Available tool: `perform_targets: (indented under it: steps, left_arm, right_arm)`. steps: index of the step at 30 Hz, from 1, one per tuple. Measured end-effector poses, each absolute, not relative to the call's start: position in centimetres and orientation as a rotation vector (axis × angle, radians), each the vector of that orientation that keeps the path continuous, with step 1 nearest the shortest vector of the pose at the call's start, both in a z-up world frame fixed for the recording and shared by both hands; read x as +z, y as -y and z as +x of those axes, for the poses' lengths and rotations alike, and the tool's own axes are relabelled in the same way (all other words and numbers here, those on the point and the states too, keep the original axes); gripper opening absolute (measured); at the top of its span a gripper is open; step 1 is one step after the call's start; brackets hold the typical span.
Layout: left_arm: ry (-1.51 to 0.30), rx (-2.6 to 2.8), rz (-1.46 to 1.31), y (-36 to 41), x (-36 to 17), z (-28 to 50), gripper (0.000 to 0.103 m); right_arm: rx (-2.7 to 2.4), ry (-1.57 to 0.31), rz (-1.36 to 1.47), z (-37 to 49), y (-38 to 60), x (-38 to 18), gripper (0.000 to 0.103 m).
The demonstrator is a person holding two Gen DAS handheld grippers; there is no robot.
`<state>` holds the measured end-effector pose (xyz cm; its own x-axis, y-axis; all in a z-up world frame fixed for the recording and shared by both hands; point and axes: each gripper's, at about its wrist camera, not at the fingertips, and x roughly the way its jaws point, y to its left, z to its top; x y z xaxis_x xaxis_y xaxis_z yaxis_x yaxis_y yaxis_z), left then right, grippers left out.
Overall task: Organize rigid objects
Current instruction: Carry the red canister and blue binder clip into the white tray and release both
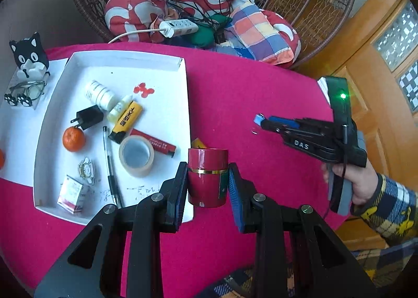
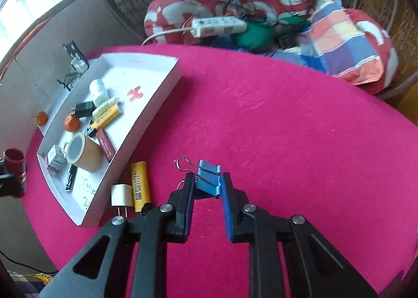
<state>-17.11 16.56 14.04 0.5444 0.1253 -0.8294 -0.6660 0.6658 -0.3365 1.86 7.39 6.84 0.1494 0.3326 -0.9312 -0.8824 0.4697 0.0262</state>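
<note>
Gripping a red cup and blue binder clip, both claws hover over the pink tablecloth.

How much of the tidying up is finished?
Mostly done: the white tray already holds the tape roll, orange, pen and bottles. In hand: the left gripper holds the red cup, the right gripper the blue binder clip. Left: the yellow tube and white plug.

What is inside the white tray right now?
The white tray holds a tape roll, tangerine, black pen, black charger, white bottle and small box; anything beneath them is hidden.
</note>
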Motion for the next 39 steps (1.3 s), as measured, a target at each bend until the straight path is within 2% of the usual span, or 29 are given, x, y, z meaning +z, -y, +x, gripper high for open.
perform_targets:
  steps: [4, 7, 16, 21, 28, 39]
  left_arm:
    - [-0.849, 0.512, -0.689, -16.6, 15.1, -17.0, 0.029]
    - [-0.799, 0.537, -0.670, -16.8, 16.9, -17.6, 0.029]
    - [-0.549, 0.703, -0.560, -18.1, 26.4, -22.4, 0.029]
    - [-0.432, 0.786, -0.511, -18.7, 30.7, -25.9, 0.029]
    - [-0.328, 0.829, -0.461, -19.2, 34.6, -30.0, 0.029]
    - [-0.376, 0.816, -0.498, -22.2, 32.6, -32.2, 0.029]
  right_arm:
    - [0.969, -1.104, -0.523, 2.7, -6.3, 8.5, 0.018]
    - [1.031, -1.060, -0.444, 2.2, -6.0, 12.0, 0.018]
    - [1.266, -0.787, -0.236, -2.1, -7.1, 25.8, 0.018]
    - [1.354, -0.683, -0.202, -4.3, -8.3, 30.1, 0.018]
    - [1.409, -0.609, -0.198, -6.5, -10.8, 32.0, 0.018]
    - [1.405, -0.649, -0.215, -8.9, -14.3, 30.4, 0.018]
